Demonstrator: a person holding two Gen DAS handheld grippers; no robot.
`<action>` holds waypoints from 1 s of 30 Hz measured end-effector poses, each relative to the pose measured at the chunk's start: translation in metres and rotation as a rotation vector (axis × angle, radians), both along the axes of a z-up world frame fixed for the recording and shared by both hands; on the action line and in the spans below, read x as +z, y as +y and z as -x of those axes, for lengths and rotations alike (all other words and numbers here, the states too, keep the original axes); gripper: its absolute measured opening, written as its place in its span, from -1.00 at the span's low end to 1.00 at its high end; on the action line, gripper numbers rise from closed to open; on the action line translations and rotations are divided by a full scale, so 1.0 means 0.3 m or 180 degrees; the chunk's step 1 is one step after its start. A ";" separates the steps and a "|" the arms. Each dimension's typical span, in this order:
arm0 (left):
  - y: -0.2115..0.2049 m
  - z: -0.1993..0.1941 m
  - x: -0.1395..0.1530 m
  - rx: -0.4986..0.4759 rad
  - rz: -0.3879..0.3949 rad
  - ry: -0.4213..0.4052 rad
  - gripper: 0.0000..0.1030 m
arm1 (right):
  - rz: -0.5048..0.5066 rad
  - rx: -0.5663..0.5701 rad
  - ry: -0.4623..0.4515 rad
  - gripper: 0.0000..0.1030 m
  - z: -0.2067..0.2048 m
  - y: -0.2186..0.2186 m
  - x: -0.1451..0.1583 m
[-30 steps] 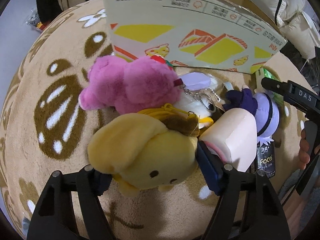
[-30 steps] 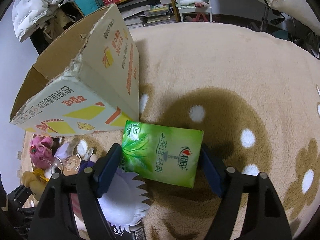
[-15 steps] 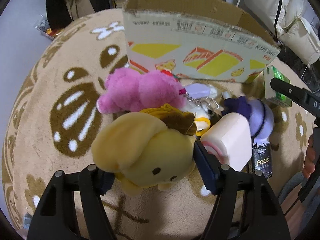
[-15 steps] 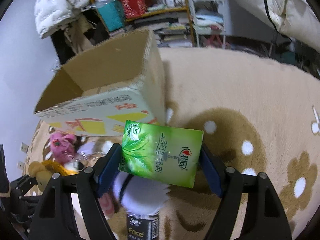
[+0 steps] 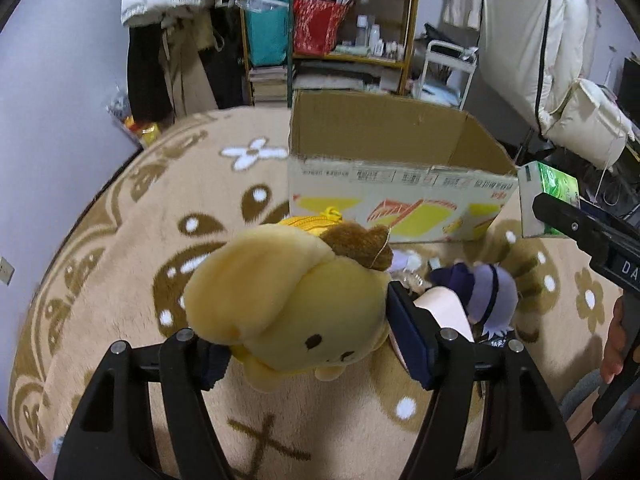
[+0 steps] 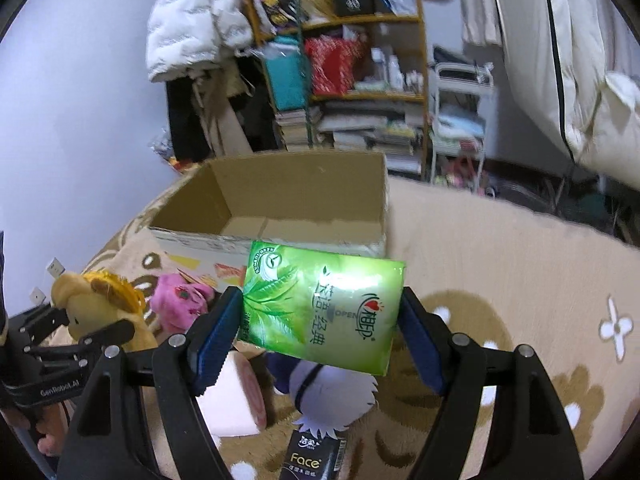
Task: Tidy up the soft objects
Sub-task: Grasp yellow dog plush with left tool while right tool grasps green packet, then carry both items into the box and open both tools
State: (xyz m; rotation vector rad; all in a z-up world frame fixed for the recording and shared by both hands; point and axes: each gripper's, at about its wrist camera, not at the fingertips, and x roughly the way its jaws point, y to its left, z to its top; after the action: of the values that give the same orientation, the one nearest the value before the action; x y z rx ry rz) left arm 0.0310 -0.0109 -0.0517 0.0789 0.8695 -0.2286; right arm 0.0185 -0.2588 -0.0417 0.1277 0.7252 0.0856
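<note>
A yellow plush dog (image 5: 296,300) hangs above the rug, squeezed between the blue pads of my left gripper (image 5: 308,344), which is shut on it. My right gripper (image 6: 320,336) is shut on a green tissue pack (image 6: 324,308), held in the air in front of the open cardboard box (image 6: 280,200). In the left wrist view the box (image 5: 400,184) stands behind the plush, and the green pack (image 5: 548,196) shows at the right edge. The right wrist view shows the yellow plush (image 6: 96,304) low on the left.
On the tan patterned rug (image 5: 120,280) lie a pink plush (image 6: 180,304), a pink roll (image 6: 236,396), a white and purple plush (image 6: 332,392) and a black tissue pack (image 6: 312,456). Cluttered shelves (image 5: 328,40) and hanging clothes stand behind the box.
Both grippers rose and tilted upward. The yellow plush and the green pack came up off the rug with them, and the box's open inside came into view.
</note>
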 end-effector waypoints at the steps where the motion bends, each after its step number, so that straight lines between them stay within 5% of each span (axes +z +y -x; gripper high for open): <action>1: -0.001 0.003 0.004 -0.0011 0.0007 -0.0002 0.34 | 0.0015 0.0008 -0.0029 0.57 0.004 0.006 0.007; 6: -0.005 0.011 0.004 -0.0016 0.0024 -0.0032 0.34 | 0.0036 0.0007 -0.0119 0.57 0.014 0.016 0.027; 17: 0.006 -0.020 0.141 -0.0040 0.0277 -0.0641 0.34 | 0.0079 -0.0128 -0.0438 0.57 0.007 0.000 0.087; 30: -0.059 -0.170 0.237 -0.0152 0.0200 -0.0922 0.35 | 0.0117 -0.0020 -0.0509 0.58 -0.113 0.011 0.136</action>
State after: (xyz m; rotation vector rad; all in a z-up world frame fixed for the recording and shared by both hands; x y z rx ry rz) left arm 0.0819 -0.0287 0.0194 0.0721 0.5721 -0.2814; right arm 0.0523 -0.2556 -0.0008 0.0869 0.5665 0.0754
